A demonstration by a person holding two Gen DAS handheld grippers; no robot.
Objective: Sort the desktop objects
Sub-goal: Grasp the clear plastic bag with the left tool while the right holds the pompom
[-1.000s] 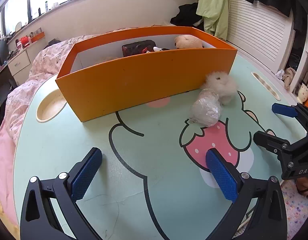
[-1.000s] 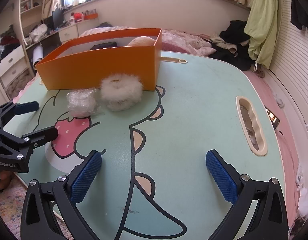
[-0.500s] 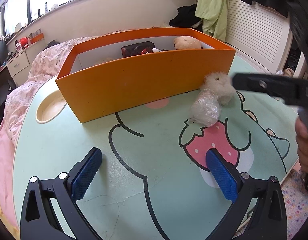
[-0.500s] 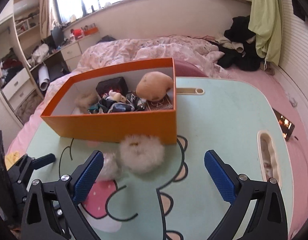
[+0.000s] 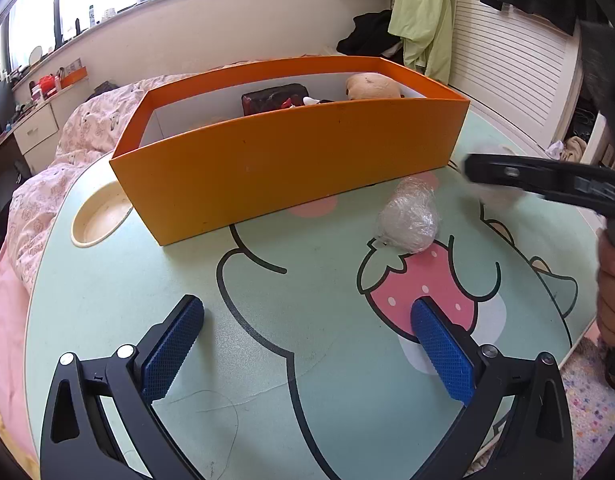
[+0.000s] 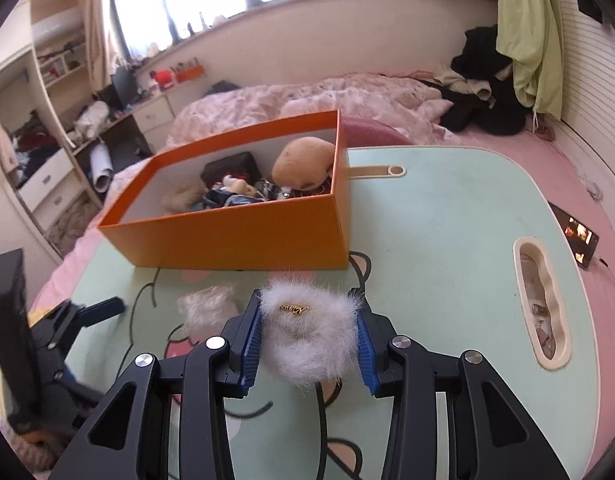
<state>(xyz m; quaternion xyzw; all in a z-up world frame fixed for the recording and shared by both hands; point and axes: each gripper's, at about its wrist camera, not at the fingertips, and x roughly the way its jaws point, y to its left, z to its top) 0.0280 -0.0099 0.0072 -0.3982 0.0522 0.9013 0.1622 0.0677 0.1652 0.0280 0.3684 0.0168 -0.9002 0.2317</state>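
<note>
My right gripper [image 6: 308, 340] is shut on a white fluffy scrunchie [image 6: 309, 336] with a small gold tag, just in front of the orange box [image 6: 243, 236]. The box holds a tan plush, a dark pouch and several small items. A clear plastic-wrapped ball [image 5: 409, 220] lies on the table in front of the box [image 5: 291, 164]; it shows blurred in the right wrist view [image 6: 207, 308]. My left gripper [image 5: 307, 344] is open and empty over the near table, well short of the ball. The right gripper's arm [image 5: 547, 184] reaches in from the right.
The mint cartoon table [image 6: 447, 216] has a cup recess [image 5: 101, 216] at the left and a slot tray [image 6: 541, 304] at the right. A phone [image 6: 581, 236] lies past the right edge. A pink bed [image 6: 307, 100] lies behind.
My right gripper has moved in over the fluffy scrunchie and shut on it. The left gripper has stayed still and open.
</note>
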